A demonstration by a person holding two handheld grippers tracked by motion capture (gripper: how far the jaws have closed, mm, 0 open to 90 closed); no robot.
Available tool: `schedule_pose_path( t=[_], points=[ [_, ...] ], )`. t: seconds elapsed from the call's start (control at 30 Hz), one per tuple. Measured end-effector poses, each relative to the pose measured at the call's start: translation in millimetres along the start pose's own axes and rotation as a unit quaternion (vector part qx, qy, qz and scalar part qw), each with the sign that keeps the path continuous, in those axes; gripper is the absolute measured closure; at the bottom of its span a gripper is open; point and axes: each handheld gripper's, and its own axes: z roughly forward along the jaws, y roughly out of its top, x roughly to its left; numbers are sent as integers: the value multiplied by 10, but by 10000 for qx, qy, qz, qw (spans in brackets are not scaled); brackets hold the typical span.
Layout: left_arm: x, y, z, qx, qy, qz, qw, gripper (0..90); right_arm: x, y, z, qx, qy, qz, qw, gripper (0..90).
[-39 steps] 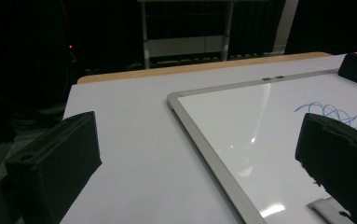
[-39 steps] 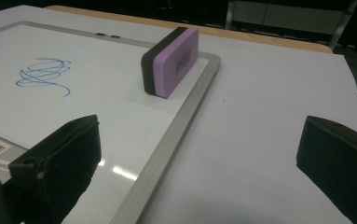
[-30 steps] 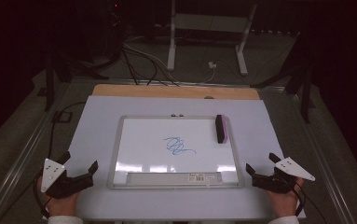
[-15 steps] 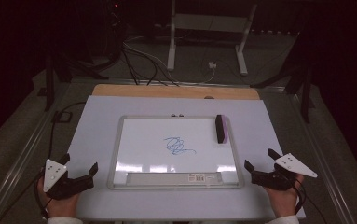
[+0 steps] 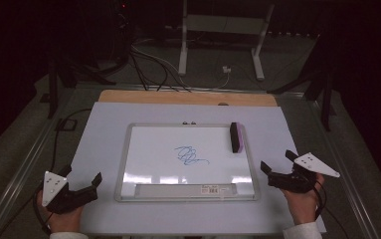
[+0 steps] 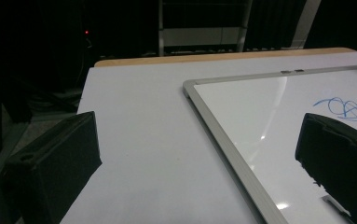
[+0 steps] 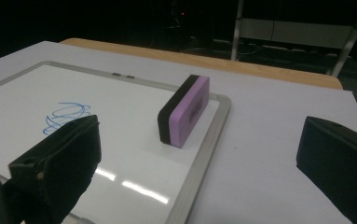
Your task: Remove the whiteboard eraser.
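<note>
A silver-framed whiteboard lies flat in the middle of the white table. A blue scribble marks its centre. A purple eraser with a black back rests on its edge at the board's far right corner. My left gripper is open near the table's front left, beside the board's left frame, holding nothing. My right gripper is open just right of the board's near right corner, also holding nothing. The left gripper view shows the left gripper, the whiteboard and the scribble. In the right gripper view, the eraser stands ahead of the right gripper, with the scribble to its left.
A white sheet covers the table, and a strip of wood shows along the far edge. A labelled tray strip runs along the board's near side. Beyond the table are cables and a metal stand on a dark floor.
Both grippers have shifted only slightly; the right one has edged a little farther from the near edge. The eraser and the board have not moved.
</note>
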Motion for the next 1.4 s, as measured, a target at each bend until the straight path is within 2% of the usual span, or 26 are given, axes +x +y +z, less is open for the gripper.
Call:
schedule_pose_path(
  t=[0.13,0.33,0.67,0.93,1.23,1.4],
  points=[
    [-7,-2,2,-7,5,10,10000,7,15,70,26,-24,0,-31,10000,3],
    [-16,-8,22,24,9,34,10000,7,-2,138,92,-80,33,57,9999,3],
    [-3,-16,21,11,90,36,10000,7,18,285,194,-191,40,-39,9998,3],
    [-18,-15,20,5,115,79,9999,7,10,441,363,-140,25,-160,9998,3],
    [-38,-21,32,53,94,139,9998,7,-39,511,601,-114,86,8,9999,3],
    [-41,-24,37,57,104,140,9998,7,-26,511,727,-2,87,-12,10000,3]
  ],
)
